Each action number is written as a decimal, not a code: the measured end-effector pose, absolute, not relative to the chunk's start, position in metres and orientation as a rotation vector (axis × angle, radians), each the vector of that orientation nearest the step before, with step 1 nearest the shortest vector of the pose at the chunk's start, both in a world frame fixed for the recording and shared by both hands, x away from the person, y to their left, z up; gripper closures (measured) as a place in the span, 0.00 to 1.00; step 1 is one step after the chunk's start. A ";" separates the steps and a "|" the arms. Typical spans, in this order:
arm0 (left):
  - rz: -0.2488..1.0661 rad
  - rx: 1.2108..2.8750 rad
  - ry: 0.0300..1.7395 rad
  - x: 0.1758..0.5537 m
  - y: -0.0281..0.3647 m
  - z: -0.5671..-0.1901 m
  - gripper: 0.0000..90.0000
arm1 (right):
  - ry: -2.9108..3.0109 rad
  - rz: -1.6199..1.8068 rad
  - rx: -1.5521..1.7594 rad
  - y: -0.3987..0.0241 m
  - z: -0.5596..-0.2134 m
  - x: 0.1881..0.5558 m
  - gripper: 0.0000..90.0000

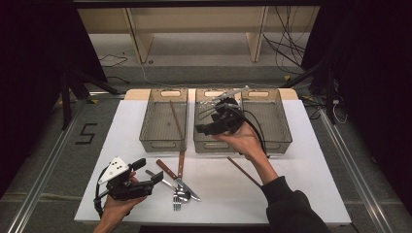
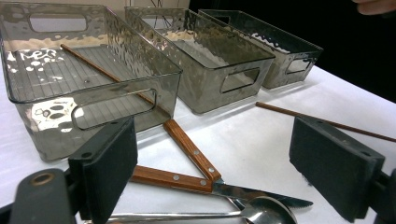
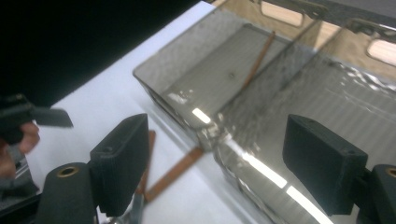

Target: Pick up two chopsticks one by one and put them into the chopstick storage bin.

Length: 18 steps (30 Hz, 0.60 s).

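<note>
Near the table's front left, my left gripper stands open with nothing between its pads, pointing at the cutlery. Two wooden-handled knives cross in front of the bins, with a fork and a spoon beside them. Over the front of the middle bin hovers my right gripper, open and empty. One brown chopstick lies in the left bin. Another chopstick lies on the table under my right forearm.
Three clear plastic bins stand side by side at the back of the white table; the right bin is at its right end. Wooden shelving and cables lie beyond the table, dark curtains at both sides.
</note>
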<state>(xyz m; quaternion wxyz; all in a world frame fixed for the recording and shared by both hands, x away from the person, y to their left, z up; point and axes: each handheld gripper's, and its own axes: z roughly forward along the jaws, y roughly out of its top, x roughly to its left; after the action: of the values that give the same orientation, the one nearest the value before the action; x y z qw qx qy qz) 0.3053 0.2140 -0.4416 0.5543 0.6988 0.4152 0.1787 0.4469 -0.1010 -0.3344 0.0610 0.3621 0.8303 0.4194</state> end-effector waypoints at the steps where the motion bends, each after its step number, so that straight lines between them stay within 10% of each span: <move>1: 0.423 1.651 0.981 0.305 0.214 -0.441 0.16 | 2.508 1.265 1.095 -0.106 -0.335 0.444 0.26; 18: 0.425 1.646 0.987 0.306 0.213 -0.442 0.16 | 2.491 1.150 1.190 -0.181 -0.367 0.403 0.26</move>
<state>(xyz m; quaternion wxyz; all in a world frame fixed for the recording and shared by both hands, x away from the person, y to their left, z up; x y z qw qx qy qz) 0.3060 0.2128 -0.4423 0.5546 0.6968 0.4179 0.1798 0.4033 -0.1809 -0.3666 0.0754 0.3966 0.8306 0.3835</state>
